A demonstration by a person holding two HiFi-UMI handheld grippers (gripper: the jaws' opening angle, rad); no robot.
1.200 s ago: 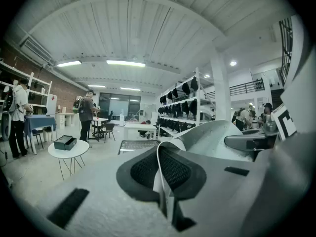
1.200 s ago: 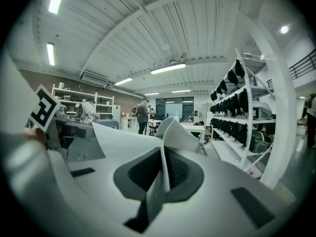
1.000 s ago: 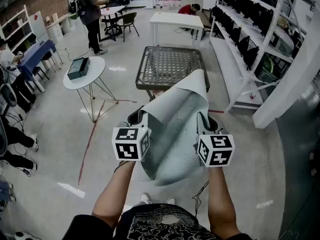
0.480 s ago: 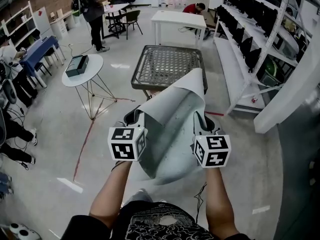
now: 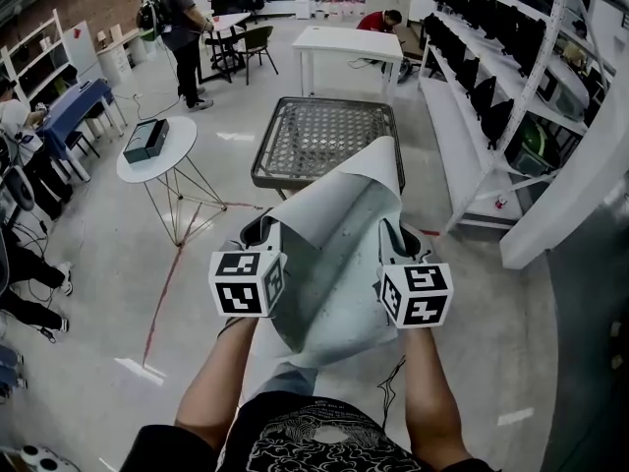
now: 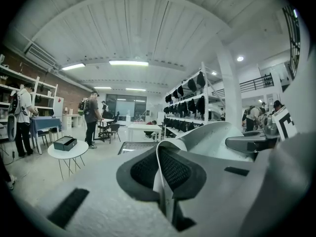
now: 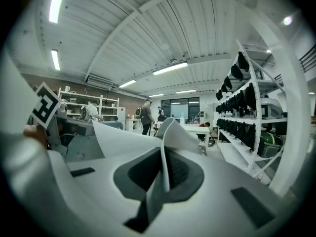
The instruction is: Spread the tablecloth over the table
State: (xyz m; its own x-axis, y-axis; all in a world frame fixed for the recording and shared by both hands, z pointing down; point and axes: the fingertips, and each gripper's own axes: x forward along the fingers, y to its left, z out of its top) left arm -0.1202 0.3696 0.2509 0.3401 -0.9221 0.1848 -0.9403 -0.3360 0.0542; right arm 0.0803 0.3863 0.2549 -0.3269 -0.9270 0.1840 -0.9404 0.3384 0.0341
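Left gripper (image 5: 262, 230) and right gripper (image 5: 392, 236) are each clamping fully down on an edge of the tablecloth (image 5: 339, 264), which is sagging and curling between them. The mesh table (image 5: 329, 131) is sitting bare just ahead. Best play, I'd judge: pulling the hands wider, tautening that edge, then carrying it level over the far rim.

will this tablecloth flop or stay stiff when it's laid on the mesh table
Probably semi-stiff: the tablecloth arches between the left gripper and right gripper, its far corner curled upward rather than drooping. It seems thin and light, held by an edge in each shut gripper. On the mesh table it may keep curling.
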